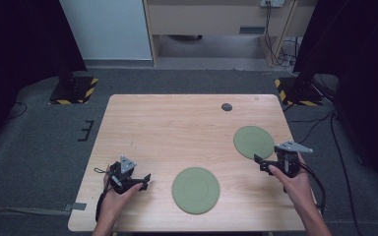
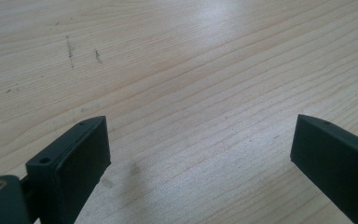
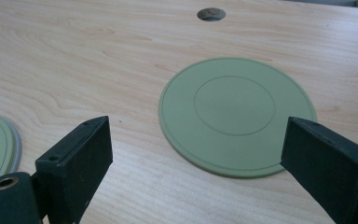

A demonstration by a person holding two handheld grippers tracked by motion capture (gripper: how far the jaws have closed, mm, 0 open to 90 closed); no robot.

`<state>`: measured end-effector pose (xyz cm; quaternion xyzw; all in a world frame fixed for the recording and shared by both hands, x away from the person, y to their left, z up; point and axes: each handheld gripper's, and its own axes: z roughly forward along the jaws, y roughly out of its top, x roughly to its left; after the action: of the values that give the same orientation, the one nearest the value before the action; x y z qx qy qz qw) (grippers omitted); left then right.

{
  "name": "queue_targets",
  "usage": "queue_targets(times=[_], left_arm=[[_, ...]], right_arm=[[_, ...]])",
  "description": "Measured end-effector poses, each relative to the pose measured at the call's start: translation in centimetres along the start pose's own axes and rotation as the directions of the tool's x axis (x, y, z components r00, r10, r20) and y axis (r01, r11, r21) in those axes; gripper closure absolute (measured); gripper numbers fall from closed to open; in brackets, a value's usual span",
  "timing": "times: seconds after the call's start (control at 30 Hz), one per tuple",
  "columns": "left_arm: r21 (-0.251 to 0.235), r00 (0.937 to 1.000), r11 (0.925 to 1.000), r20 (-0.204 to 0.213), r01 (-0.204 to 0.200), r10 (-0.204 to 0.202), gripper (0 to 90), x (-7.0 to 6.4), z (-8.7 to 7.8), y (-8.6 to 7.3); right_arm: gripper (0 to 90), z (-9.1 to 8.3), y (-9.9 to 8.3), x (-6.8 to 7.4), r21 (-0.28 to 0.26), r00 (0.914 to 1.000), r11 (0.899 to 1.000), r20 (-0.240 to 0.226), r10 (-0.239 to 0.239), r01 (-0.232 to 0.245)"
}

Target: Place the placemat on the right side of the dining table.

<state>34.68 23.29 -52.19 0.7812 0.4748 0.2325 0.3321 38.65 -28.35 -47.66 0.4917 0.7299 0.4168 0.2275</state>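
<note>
From the high view I see the wooden table [image 1: 187, 123] with two flat green plates on it, well apart from each other: the nearer plate [image 1: 195, 190] lies close to my edge around the middle, and the farther plate [image 1: 253, 142] lies toward the right side. My left gripper [image 1: 145, 181] sits low over the near left part of the table, held in my left hand [image 1: 120, 189]; in its own view the jaws stand wide apart over bare wood grain, holding nothing. My right gripper [image 1: 259, 162] is just beside the near edge of the farther plate, held in my right hand [image 1: 293, 179]. In the right gripper view its jaws are also spread wide and empty, with that plate [image 3: 237, 115] lying flat between and beyond them. A small dark round hole [image 1: 227, 106] marks the table's far side.
</note>
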Motion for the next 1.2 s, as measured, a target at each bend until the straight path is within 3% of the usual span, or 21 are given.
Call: queue_targets(times=[1.2], left_arm=[[0.023, 0.9999, 0.9996, 0.004, -0.017, 0.017, 4.2, -0.5, 0.3, -0.3]], right_arm=[[8.6, 0.4, -3.0, 2.0, 0.063, 0.9969, 0.996, -0.045, -0.064, 0.067]])
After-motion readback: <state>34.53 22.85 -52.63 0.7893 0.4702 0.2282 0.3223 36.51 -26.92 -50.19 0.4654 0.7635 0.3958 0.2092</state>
